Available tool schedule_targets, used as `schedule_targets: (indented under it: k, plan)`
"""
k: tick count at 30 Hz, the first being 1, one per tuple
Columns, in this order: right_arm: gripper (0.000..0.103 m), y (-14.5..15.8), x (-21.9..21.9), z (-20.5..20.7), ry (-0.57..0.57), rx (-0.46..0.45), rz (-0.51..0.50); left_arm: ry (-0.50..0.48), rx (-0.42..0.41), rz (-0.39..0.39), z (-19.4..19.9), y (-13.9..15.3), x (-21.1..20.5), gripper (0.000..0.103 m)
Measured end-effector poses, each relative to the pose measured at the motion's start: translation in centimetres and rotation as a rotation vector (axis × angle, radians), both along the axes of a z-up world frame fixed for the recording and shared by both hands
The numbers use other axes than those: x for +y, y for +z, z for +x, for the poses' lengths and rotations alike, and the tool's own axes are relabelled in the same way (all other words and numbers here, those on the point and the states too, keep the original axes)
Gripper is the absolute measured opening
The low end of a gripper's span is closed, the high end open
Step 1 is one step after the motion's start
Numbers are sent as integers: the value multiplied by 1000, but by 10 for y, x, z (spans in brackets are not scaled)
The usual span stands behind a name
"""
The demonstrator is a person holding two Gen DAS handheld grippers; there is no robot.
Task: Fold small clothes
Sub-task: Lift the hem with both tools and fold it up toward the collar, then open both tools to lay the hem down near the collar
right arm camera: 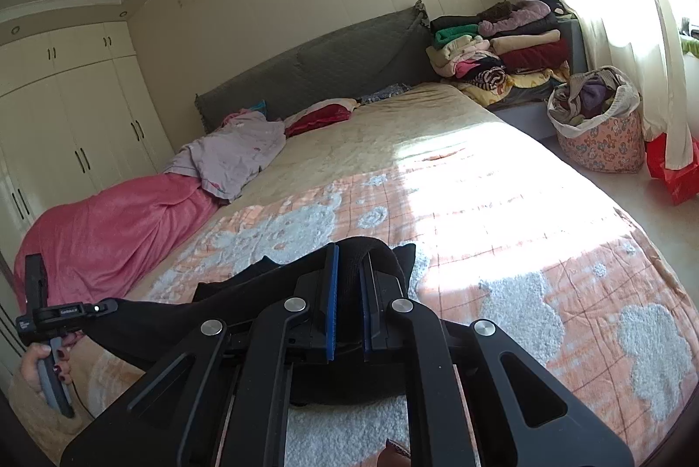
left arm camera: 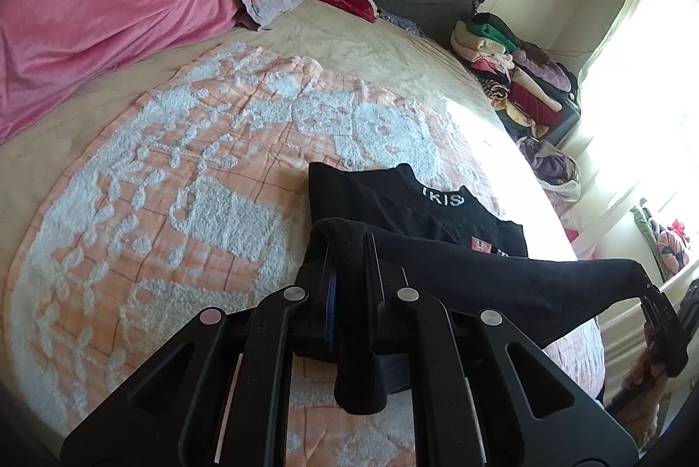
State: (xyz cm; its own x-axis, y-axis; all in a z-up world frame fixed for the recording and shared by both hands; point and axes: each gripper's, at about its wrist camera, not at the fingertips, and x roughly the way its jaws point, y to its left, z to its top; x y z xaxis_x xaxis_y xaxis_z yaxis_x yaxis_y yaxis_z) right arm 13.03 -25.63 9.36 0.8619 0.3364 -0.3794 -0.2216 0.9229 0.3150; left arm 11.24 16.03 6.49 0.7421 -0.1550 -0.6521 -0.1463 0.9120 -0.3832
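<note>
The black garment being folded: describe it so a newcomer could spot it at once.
On the bed, look at the orange-and-white patterned blanket covering its near end. The black garment lies there, its near edge lifted between the left gripper and right gripper. Only it is black with white collar lettering.

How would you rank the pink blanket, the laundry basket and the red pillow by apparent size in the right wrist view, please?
1. pink blanket, clearly the largest.
2. laundry basket.
3. red pillow, though it lies farther back, so its rank against the basket is unsure.
</note>
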Motion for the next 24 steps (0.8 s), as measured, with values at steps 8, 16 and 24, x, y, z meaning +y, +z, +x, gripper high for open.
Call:
schedule_targets:
  k: [8,16,24]
  plan:
    - [7,-10,9,51,-32,39,-42,53,11,9,37,-9,-2,4]
    - [7,-37,11,93,-64,121,-62,79,42,94,69,-32,-9,4]
    - [11,-78,16,119,-102,245,-66,97,67,131,82,-62,-13,7]
